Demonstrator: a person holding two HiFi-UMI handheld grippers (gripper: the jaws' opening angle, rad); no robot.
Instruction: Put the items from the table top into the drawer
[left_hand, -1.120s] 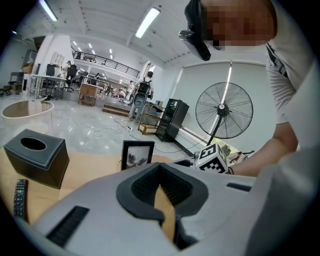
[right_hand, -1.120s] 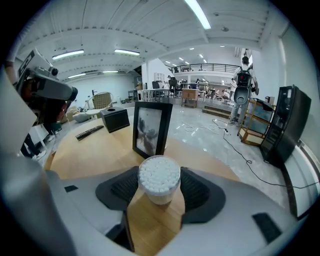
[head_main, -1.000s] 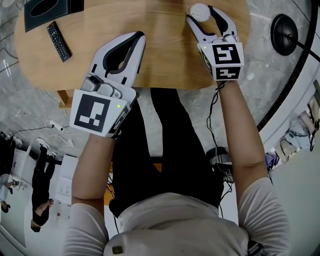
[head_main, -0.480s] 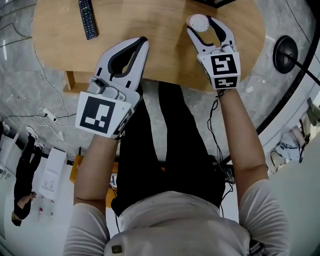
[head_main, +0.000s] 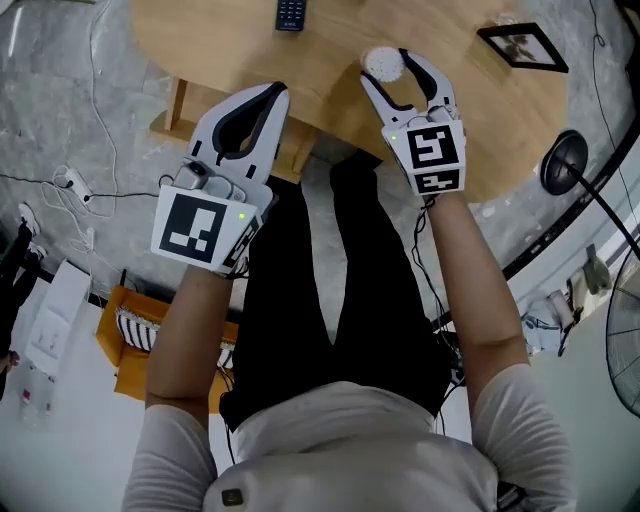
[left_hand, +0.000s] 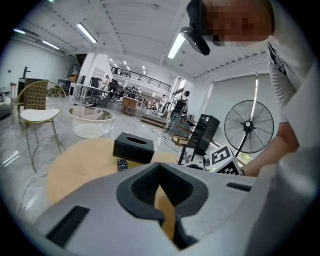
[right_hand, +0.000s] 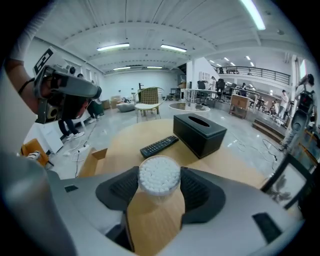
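My right gripper is shut on a small round clear tub of white cotton buds, held above the near edge of the round wooden table. In the right gripper view the tub sits squeezed between the dark pads. My left gripper is shut and holds nothing, over the table's near edge; its tips meet in the left gripper view. A black remote and a black tissue box lie further back on the table. An open wooden drawer sticks out under the table at the left.
A black picture frame stands at the table's right side. A round black stand base and cables lie on the floor to the right. An orange crate and a power strip are on the floor to the left.
The table has slid up and right in the head view, and the drawer and picture frame have come into sight. Both grippers now sit at the table's near edge. The tub stays gripped.
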